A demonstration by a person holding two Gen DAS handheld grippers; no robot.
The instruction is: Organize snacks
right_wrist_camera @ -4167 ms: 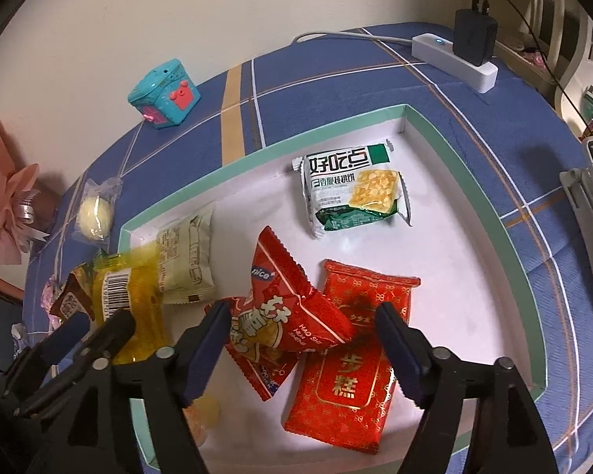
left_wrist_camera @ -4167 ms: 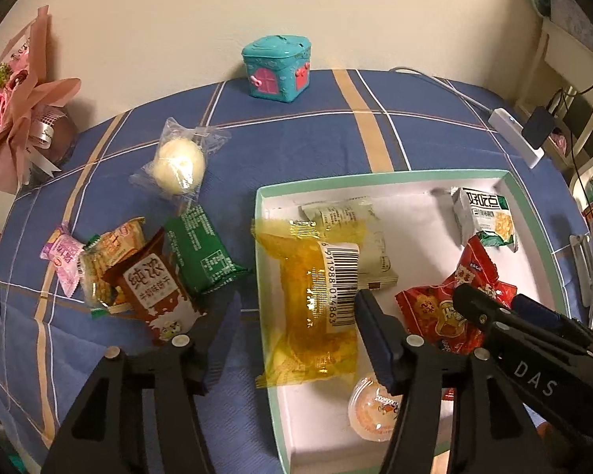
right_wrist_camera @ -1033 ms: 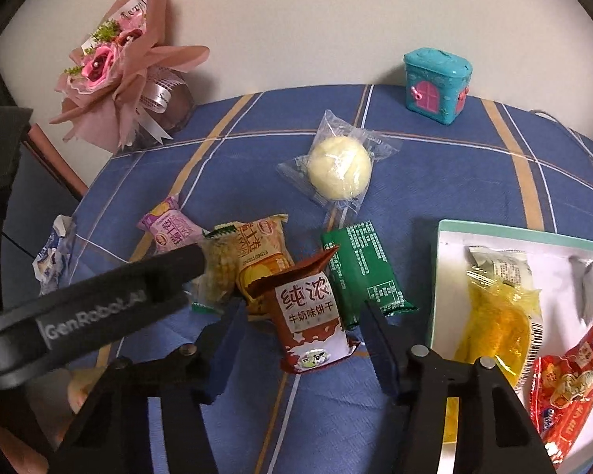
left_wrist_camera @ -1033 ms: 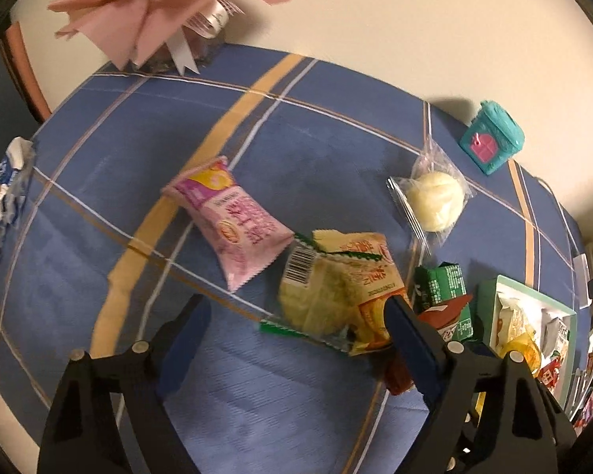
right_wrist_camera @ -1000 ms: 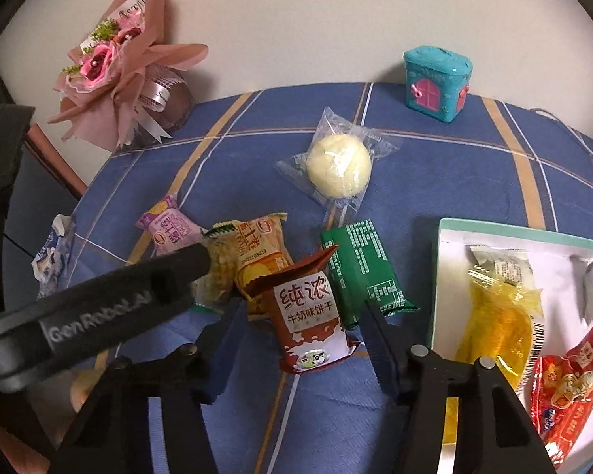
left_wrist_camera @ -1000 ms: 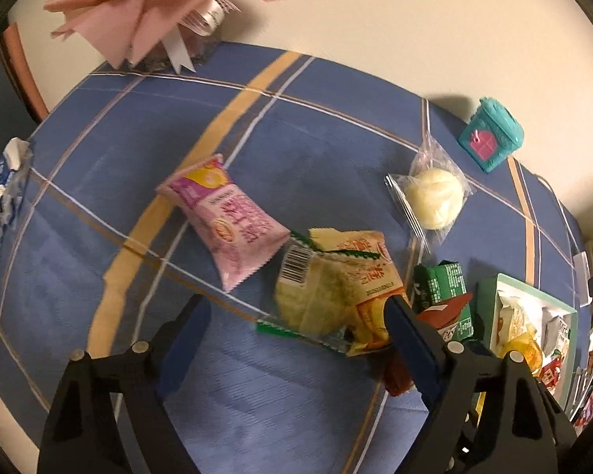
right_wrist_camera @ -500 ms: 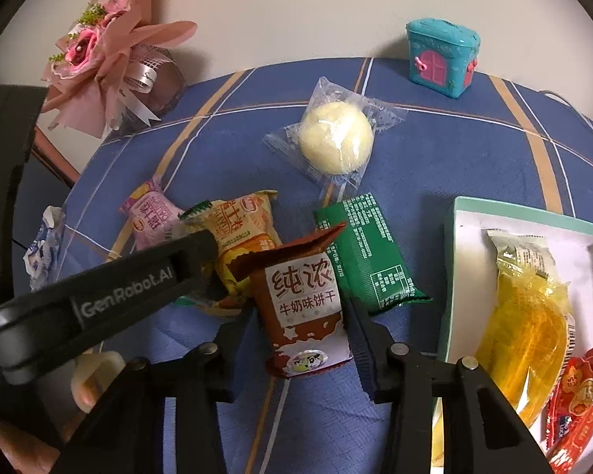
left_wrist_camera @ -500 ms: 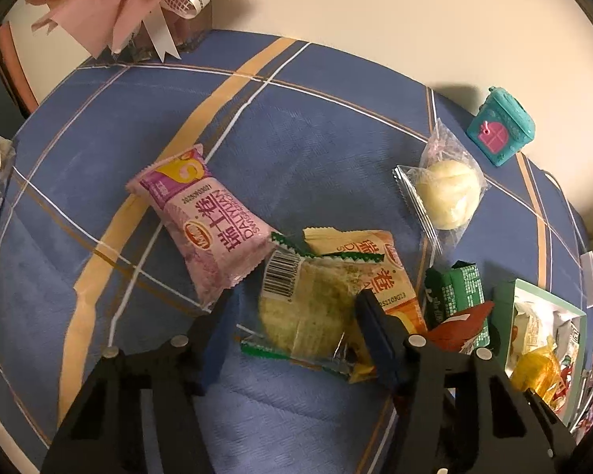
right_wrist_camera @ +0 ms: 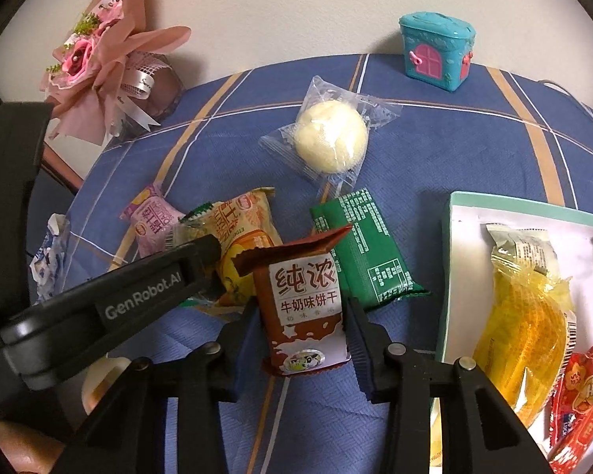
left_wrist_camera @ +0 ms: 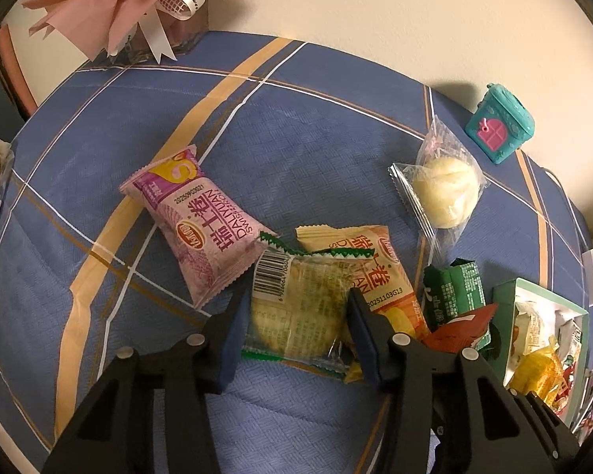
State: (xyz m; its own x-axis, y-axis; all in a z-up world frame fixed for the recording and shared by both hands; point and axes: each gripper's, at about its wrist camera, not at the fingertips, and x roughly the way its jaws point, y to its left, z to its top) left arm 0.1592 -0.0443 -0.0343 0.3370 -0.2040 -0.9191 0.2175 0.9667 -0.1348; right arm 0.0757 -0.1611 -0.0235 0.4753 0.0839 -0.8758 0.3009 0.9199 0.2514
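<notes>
My left gripper (left_wrist_camera: 296, 324) has its jaws closed against both sides of a clear green-edged cake packet (left_wrist_camera: 296, 308) that lies on an orange snack pack (left_wrist_camera: 383, 276). My right gripper (right_wrist_camera: 298, 335) has its jaws against both sides of a brown milk-biscuit packet (right_wrist_camera: 302, 308). A pink roll packet (left_wrist_camera: 197, 221), a wrapped pale bun (left_wrist_camera: 444, 191) and a green packet (right_wrist_camera: 361, 249) lie on the blue cloth. The green-rimmed white tray (right_wrist_camera: 450, 245) at the right holds a yellow packet (right_wrist_camera: 525, 324) and red packets (right_wrist_camera: 585, 391).
A teal toy house (right_wrist_camera: 437, 51) stands at the table's back by the wall. A pink bouquet (right_wrist_camera: 99, 51) lies at the back left. A crumpled blue-white wrapper (right_wrist_camera: 49, 260) lies near the left table edge. The left gripper's arm (right_wrist_camera: 99, 304) crosses the right wrist view.
Both grippers have moved from the tray to the loose snacks at the left. The left jaws have closed onto the cake packet, the right jaws onto the milk-biscuit packet.
</notes>
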